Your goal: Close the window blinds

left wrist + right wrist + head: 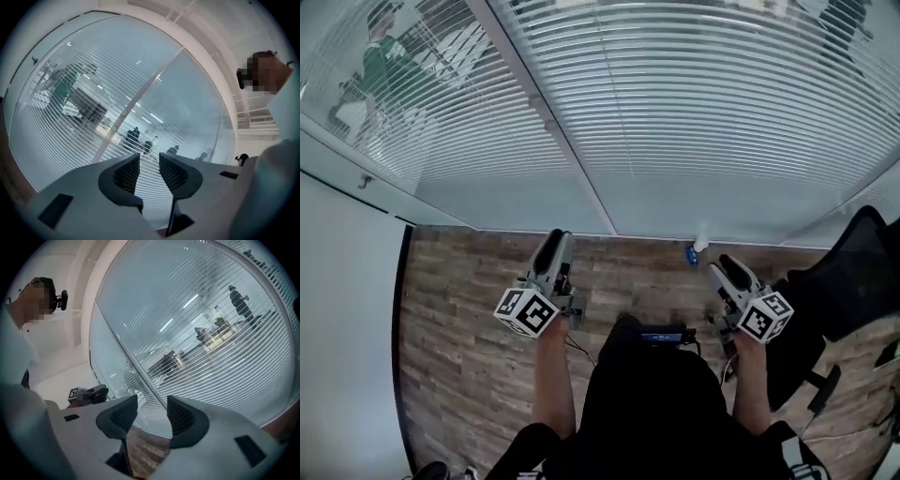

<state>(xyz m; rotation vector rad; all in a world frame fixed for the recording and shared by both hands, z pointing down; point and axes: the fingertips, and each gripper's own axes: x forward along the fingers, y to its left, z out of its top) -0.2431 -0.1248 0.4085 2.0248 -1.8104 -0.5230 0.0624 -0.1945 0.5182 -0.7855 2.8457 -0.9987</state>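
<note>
Two wide panels of white horizontal slat blinds (694, 103) fill the glass wall ahead, split by a slanted white frame post (548, 122). Desks and people show through the slats in both gripper views, so the slats are tilted apart and the closing is not yet done.

Below lies the brown wood-plank floor (459, 309). A black mesh office chair (853, 272) sits just beside the person's right arm.

The left gripper (551, 242) and the right gripper (727, 262) are held out level, short of the glass and well apart from each other. In the left gripper view the jaws are spread, with only blinds beyond the gap (149, 158). In the right gripper view the jaws are likewise spread (152, 403), over floor and glass, with nothing between them.

At the foot of the glass, near the right gripper, sit a small white piece (701, 243) and a blue piece (691, 254). Whether either belongs to the blinds' control I cannot tell.

The step in hand looks like finding and reaching that control.
- Settle which part tilts the slats before committing a gripper.
- Use whichever gripper is nearer to it.
- Keep the jaws wide until a pad sits on each side, then close squarely.
- Work it slowly, and watch the slats until the room beyond no longer shows.
- Mind the chair at the right elbow.
</note>
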